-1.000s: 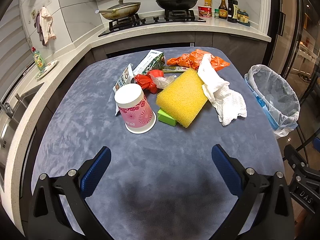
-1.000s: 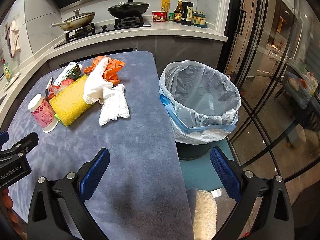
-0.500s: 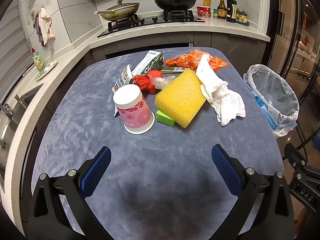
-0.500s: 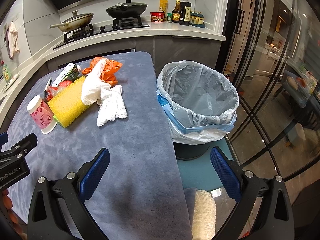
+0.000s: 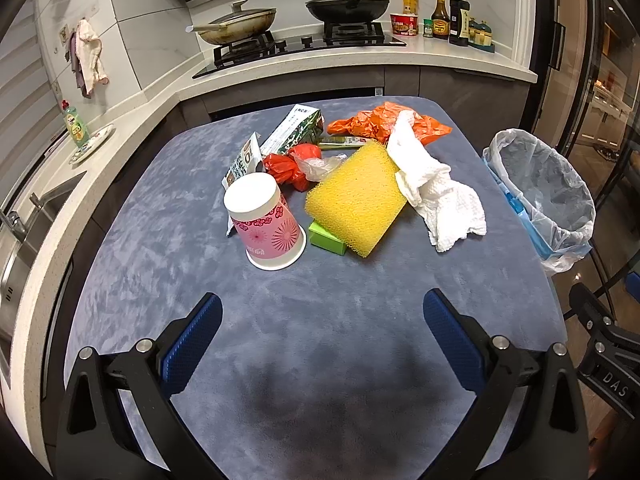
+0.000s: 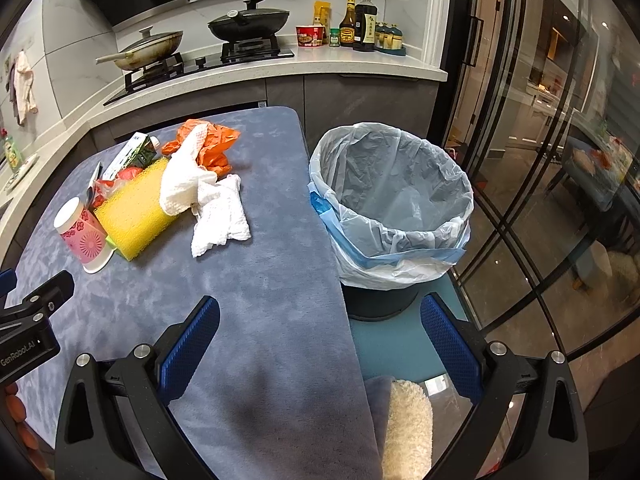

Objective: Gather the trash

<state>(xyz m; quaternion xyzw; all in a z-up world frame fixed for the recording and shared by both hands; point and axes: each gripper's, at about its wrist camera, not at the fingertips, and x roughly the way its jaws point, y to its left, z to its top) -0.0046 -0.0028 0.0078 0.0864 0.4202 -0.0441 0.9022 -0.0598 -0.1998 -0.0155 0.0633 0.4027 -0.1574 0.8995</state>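
Observation:
A pile of trash lies on the blue-grey table (image 5: 320,340): an upturned pink paper cup (image 5: 266,224), a yellow sponge (image 5: 356,196), a small green box (image 5: 327,238), a white paper towel (image 5: 436,188), an orange plastic bag (image 5: 376,122), a red wrapper (image 5: 290,166) and a green-white carton (image 5: 296,130). The lined trash bin (image 6: 394,200) stands off the table's right edge. My left gripper (image 5: 322,332) is open and empty, short of the cup. My right gripper (image 6: 320,336) is open and empty over the table's right edge, near the bin.
A kitchen counter (image 5: 360,60) with a stove, two pans and bottles runs behind the table. A sink (image 5: 24,232) sits at the left. Glass doors (image 6: 540,160) stand right of the bin. A fluffy white mat (image 6: 408,420) lies on the floor below the table edge.
Both grippers have drawn slightly back or up, so the trash and bin sit a little higher in view. Nothing was grasped or moved.

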